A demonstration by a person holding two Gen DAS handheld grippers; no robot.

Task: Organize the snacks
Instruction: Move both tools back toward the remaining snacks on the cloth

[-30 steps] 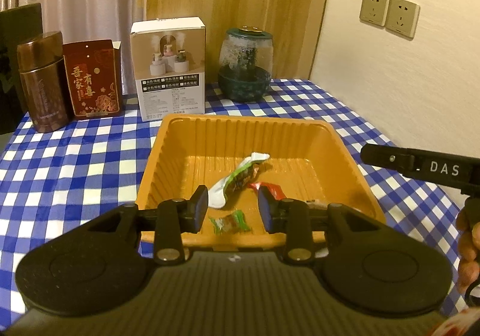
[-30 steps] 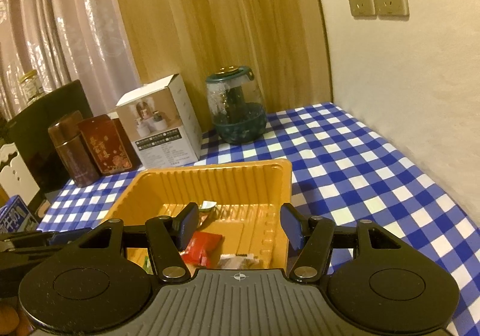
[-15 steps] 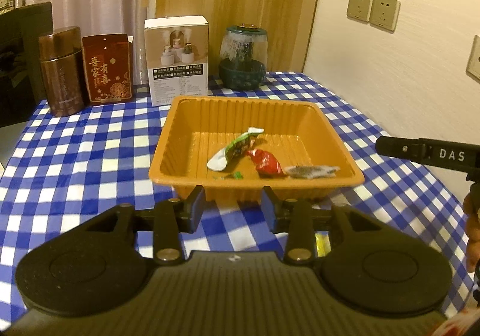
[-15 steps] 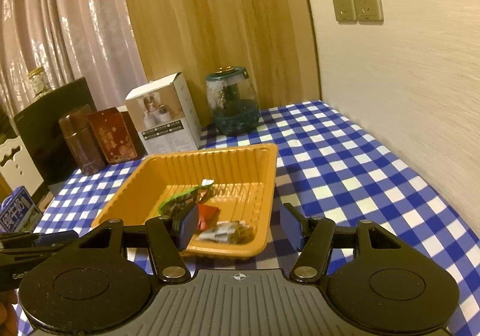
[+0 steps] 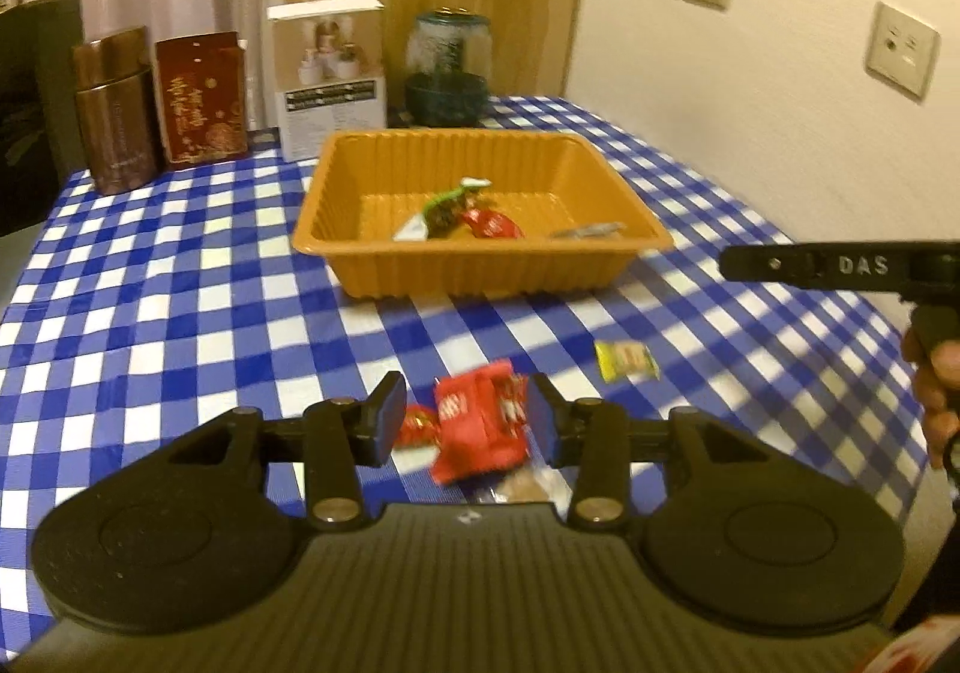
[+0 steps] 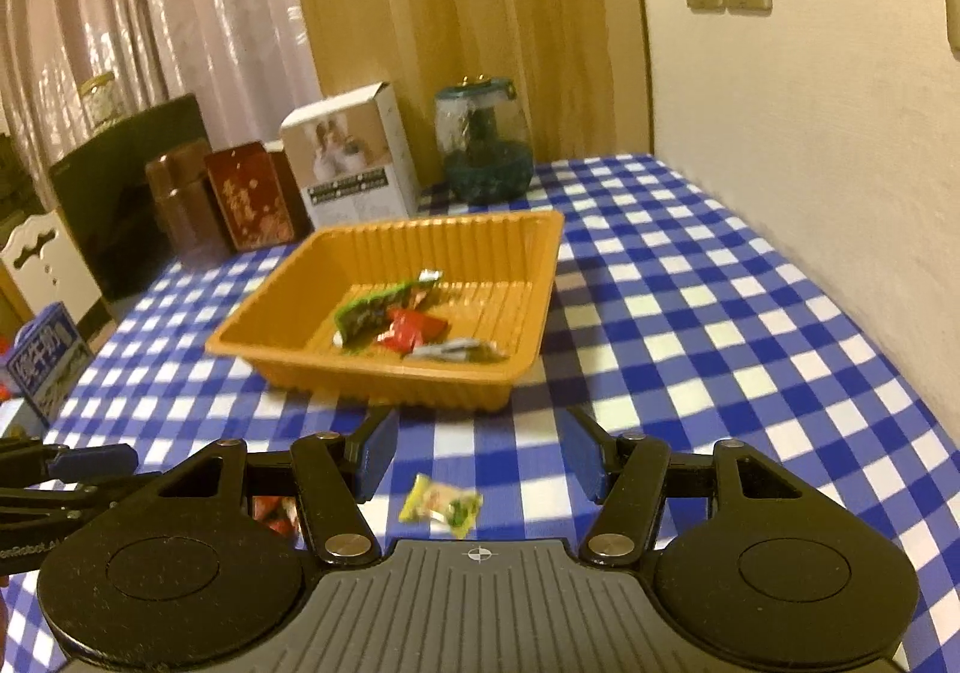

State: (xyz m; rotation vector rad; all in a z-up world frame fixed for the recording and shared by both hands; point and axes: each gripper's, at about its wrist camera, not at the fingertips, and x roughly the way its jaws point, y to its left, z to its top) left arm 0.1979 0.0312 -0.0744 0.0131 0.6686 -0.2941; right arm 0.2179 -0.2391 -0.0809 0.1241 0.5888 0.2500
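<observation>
Three wrapped snacks lie in the ribbed orange plastic tray (image 5: 480, 259) on the blue-and-white checked counter (image 5: 180, 277): a green-and-white packet (image 5: 447, 205), a red candy (image 5: 492, 224) and a grey one (image 5: 585, 232). At six o'clock from the tray, the left tool (image 5: 459, 419) hovers with jaws opening; a red snack packet (image 5: 477, 421) shows in the gap, the pads not pressing it, beside a small red candy (image 5: 417, 427) at its nine o'clock. The right tool (image 6: 480, 457) stands spread over a yellow-green candy (image 6: 441, 505), gripping nothing. At the tray's twelve o'clock stand a white carton (image 5: 330, 78) and glass jar (image 5: 447, 66).
</observation>
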